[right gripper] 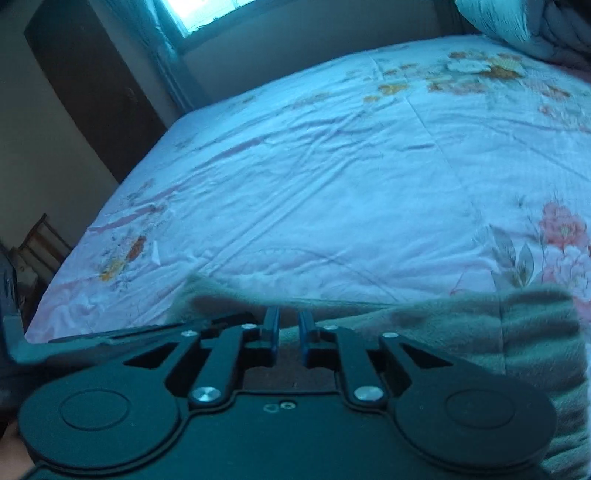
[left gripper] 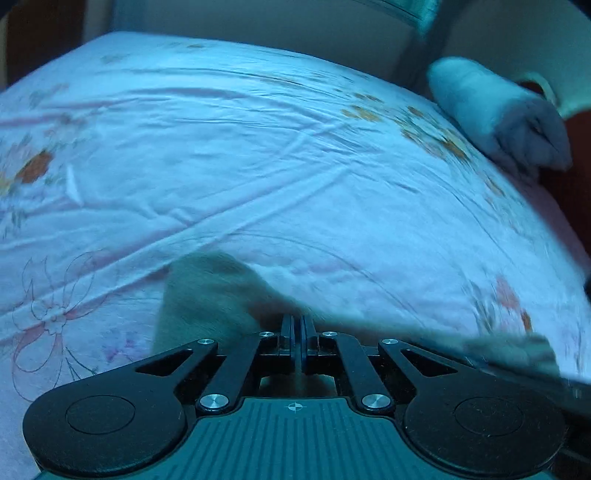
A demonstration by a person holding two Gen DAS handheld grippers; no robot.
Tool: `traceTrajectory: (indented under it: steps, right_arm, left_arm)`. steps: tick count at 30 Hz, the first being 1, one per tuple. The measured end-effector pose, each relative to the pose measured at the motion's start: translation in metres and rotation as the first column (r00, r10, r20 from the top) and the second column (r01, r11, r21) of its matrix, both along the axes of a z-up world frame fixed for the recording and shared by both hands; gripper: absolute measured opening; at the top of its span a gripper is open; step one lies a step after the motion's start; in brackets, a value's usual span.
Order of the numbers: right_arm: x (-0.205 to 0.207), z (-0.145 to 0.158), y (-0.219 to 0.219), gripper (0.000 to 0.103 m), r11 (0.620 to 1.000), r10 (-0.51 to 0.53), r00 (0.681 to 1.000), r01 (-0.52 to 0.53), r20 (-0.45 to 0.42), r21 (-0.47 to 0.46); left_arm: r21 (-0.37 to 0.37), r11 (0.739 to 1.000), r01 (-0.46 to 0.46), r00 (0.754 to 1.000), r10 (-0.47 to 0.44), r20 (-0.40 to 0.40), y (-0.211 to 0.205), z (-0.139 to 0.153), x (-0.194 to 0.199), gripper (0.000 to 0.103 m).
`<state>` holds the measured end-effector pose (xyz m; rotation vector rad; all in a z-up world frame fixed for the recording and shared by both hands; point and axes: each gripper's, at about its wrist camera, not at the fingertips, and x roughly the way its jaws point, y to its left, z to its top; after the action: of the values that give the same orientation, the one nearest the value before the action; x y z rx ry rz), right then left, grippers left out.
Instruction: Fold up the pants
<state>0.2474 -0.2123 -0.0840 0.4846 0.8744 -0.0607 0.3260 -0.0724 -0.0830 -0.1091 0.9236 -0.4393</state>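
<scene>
The grey fleece pants (right gripper: pixel 480 332) lie at the near edge of the bed, under and right of my right gripper (right gripper: pixel 288 325). Its jaws stand a little apart over the cloth, and I cannot tell whether cloth is pinched between them. In the left wrist view my left gripper (left gripper: pixel 295 328) is shut, with a fold of the grey pants (left gripper: pixel 207 295) rising just left of its fingers and seemingly held between them. The other gripper's body (left gripper: pixel 517 354) crosses the lower right of that view.
A floral pink-white bedsheet (right gripper: pixel 332 184) covers the bed. A rolled light blanket (left gripper: pixel 491 110) lies at the bed's far right edge. Pillows or bedding (right gripper: pixel 517 22) sit at the far right corner. A dark door (right gripper: pixel 92 92) and a window (right gripper: pixel 207 14) are behind.
</scene>
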Motion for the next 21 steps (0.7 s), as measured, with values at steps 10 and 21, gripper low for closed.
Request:
traceTrajectory:
  steps: [10, 21]
  right_arm:
    - [-0.052, 0.004, -0.055, 0.000, 0.986, -0.154, 0.988, 0.155, 0.016, -0.060]
    - [-0.116, 0.045, -0.028, 0.046, 0.995, -0.048, 0.995, 0.055, 0.085, -0.084]
  left_arm:
    - [0.072, 0.997, 0.039, 0.997, -0.043, 0.065, 0.015, 0.029, -0.028, 0.004]
    - [0.202, 0.976, 0.076, 0.990, -0.098, 0.100, 0.036, 0.032, -0.114, 0.064]
